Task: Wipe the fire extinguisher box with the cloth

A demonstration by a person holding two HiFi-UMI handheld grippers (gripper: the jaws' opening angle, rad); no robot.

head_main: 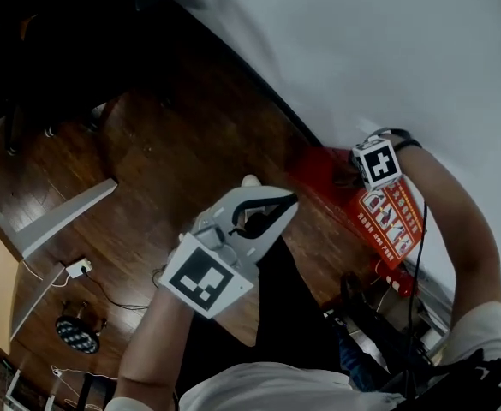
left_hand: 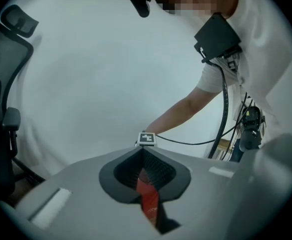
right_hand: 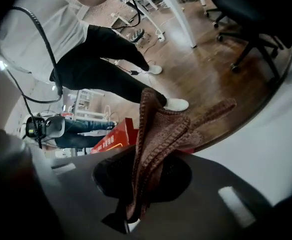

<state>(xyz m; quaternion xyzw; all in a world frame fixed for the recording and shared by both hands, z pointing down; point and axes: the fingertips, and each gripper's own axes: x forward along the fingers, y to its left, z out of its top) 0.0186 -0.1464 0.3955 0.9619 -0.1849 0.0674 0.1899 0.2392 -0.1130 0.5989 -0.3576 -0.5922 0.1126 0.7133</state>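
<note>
The red fire extinguisher box [head_main: 392, 219] with white print stands on the floor against the white wall; part of it shows in the right gripper view [right_hand: 111, 139]. My right gripper [right_hand: 153, 156] is shut on a brownish-red ribbed cloth [right_hand: 160, 129] that sticks up from its jaws just above the box. In the head view only its marker cube and my arm show the right gripper [head_main: 366, 171] at the box's far end. My left gripper [head_main: 271, 211] hangs over the floor left of the box, shut and holding nothing; a sliver of the box [left_hand: 148, 196] shows through its left gripper [left_hand: 146, 156] jaws.
Dark wooden floor [head_main: 173, 144] runs along the white wall [head_main: 361, 50]. A white desk leg [head_main: 62, 217] and a power strip [head_main: 79, 268] with cables lie at the left. An office chair [right_hand: 250, 29] stands behind. My legs and white shoe [right_hand: 175, 104] are near the box.
</note>
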